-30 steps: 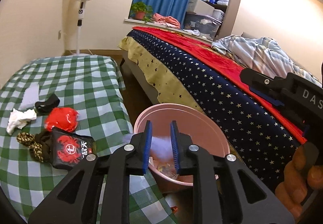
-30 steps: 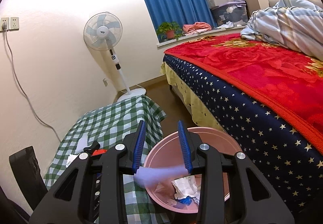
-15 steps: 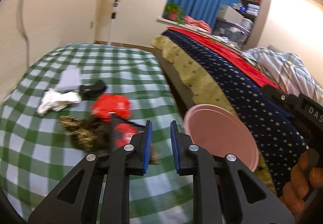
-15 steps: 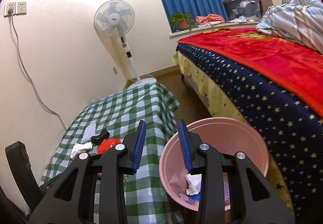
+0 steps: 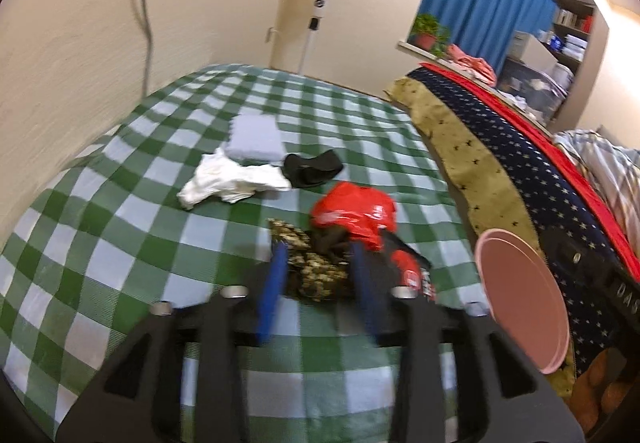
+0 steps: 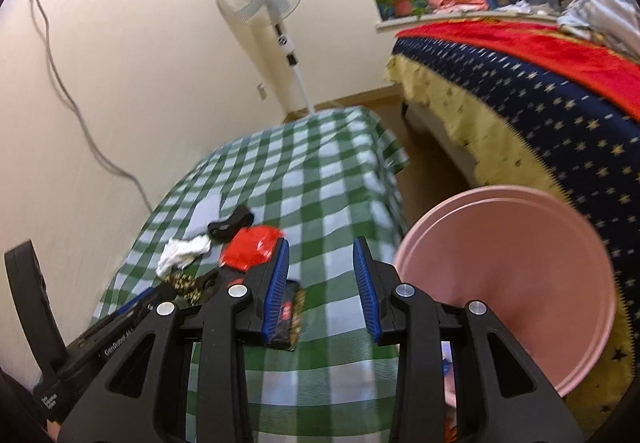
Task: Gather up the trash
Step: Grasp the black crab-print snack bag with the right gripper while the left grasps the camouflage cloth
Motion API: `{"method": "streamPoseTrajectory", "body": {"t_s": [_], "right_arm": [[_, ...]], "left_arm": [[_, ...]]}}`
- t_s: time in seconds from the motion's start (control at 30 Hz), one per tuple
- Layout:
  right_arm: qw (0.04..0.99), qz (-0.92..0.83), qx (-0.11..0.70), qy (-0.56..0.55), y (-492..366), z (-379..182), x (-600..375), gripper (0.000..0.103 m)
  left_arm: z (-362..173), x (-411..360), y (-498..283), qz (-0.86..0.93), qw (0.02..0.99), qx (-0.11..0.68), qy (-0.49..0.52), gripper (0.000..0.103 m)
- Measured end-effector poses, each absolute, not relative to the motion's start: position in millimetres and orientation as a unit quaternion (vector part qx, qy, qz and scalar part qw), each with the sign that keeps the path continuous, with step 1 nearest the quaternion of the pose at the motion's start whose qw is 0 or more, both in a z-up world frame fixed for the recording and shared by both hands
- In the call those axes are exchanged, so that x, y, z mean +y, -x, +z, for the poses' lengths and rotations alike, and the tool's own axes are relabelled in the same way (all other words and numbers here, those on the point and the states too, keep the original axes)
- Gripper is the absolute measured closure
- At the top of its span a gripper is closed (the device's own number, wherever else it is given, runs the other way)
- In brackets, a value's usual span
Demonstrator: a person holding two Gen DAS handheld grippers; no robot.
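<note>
- The left gripper (image 5: pixel 316 275) hangs low over the green checked table (image 5: pixel 120 227), its jaws opening with nothing pressed between them; a leopard-print scrap (image 5: pixel 316 275) lies just ahead, framed by the blue pads (image 5: pixel 272 295).
- The right gripper (image 6: pixel 320 283) is part open and holds nothing; only cloth and the edge of a dark snack wrapper (image 6: pixel 290 319) show in its gap.
- The remaining trash sits in a cluster near the table's bin-side edge: red plastic bag (image 5: pixel 356 215), white tissue (image 5: pixel 228 183), black piece (image 5: pixel 312 171) and a pale folded sheet (image 5: pixel 254 139) farther in. The pink bin (image 6: pixel 508 283) stands beside the table, against the starry bedspread (image 6: pixel 540 99).
- Risk, as I judge it: the scrap tangles with a dark lump and the wrapper, so a grab could drag neighbours off the edge or pinch the tablecloth.
- The left view is blurred, so a hasty close may miss.
- Against a second earlier: the left gripper was nearly closed over the bin, with a pale wisp at its tips; now it faces the table, wider. The right has swung from the bin mouth toward the table, gap unchanged.
</note>
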State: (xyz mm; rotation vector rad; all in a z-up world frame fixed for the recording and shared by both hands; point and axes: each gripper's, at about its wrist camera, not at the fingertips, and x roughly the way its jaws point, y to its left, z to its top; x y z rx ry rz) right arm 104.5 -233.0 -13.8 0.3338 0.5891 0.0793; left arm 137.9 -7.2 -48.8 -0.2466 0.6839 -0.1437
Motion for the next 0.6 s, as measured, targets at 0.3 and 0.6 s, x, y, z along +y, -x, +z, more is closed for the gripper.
{"method": "streamPoseTrajectory", "body": {"t_s": [0.3,0.6], "right_arm": [[0.916,0.136,0.357,-0.119,-129.7,-45.8,-181.8,0.043],[0.910,0.165,0.379,0.017,-128.9,-59.1,-124.1,0.036]], "left_arm": [[-58.5,12.1,-158.5,-0.060,0.926,0.346,0.141,0.062],[-62.8,23.7,-169.1,-0.059,0.922,0.349,0.159,0.062]]}}
